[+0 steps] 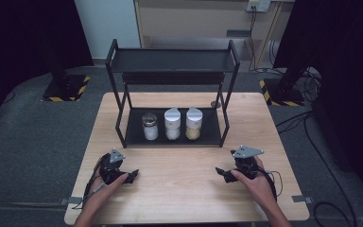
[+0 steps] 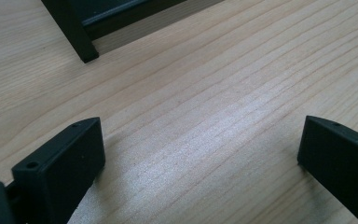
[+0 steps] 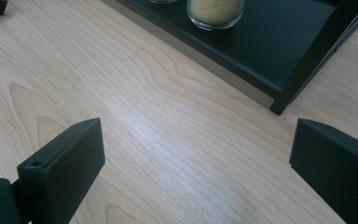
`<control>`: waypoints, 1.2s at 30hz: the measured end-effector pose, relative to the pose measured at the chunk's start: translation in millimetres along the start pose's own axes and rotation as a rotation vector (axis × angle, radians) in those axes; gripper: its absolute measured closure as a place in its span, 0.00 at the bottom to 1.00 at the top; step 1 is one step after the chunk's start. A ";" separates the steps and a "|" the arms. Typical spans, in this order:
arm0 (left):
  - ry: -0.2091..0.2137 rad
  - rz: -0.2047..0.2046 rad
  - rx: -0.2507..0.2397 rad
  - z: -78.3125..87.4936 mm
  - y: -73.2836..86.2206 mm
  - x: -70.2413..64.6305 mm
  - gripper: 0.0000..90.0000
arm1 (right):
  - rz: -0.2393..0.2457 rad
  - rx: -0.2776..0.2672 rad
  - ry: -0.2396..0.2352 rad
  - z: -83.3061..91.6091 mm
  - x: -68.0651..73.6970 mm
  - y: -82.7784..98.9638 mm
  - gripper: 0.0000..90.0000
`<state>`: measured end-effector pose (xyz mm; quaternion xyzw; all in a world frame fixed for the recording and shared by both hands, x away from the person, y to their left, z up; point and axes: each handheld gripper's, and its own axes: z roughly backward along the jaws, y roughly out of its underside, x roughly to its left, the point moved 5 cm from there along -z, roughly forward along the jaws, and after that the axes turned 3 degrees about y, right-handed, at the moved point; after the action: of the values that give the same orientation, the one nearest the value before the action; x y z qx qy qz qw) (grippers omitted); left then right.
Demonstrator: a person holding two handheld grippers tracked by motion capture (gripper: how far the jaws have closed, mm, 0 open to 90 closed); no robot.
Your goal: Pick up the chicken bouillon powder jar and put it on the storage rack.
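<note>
A black two-tier rack (image 1: 172, 78) stands at the back of the wooden table (image 1: 184, 189). On its lower shelf stand three jars in a row: a metal-lidded jar with white contents (image 1: 150, 126), a white-lidded jar (image 1: 172, 124), and a white-lidded jar with yellowish grains (image 1: 194, 124) (image 3: 216, 11). My left gripper (image 1: 131, 176) (image 2: 200, 154) rests open near the table's front left, with nothing between its jaws. My right gripper (image 1: 222, 174) (image 3: 196, 158) rests open at the front right, also with bare wood between its jaws. A rack leg (image 2: 74, 35) stands ahead of the left gripper.
The rack's upper shelf (image 1: 170, 60) holds nothing. The rack's front right leg (image 3: 307, 70) stands just ahead of my right gripper. Bare wood lies between the two grippers. Dark stands (image 1: 66, 85) and cables (image 1: 312, 118) are on the floor around the table.
</note>
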<state>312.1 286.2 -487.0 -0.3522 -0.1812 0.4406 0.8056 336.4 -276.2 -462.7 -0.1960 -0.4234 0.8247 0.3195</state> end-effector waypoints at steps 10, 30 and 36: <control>0.000 0.000 0.000 0.0 0.0 0.0 0.00 | -0.028 0.011 -0.015 -2.3 -1.9 7.9 0.04; 0.000 0.000 0.000 0.0 0.0 0.0 0.00 | -0.013 0.044 -0.056 -19.6 5.6 2.6 0.04; 0.000 0.000 0.000 0.0 0.0 0.0 0.00 | -0.011 0.060 -0.060 -25.5 8.0 -0.9 0.04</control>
<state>312.1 286.2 -487.0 -0.3522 -0.1810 0.4406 0.8057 346.1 -255.7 -476.8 -0.1592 -0.4088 0.8409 0.3170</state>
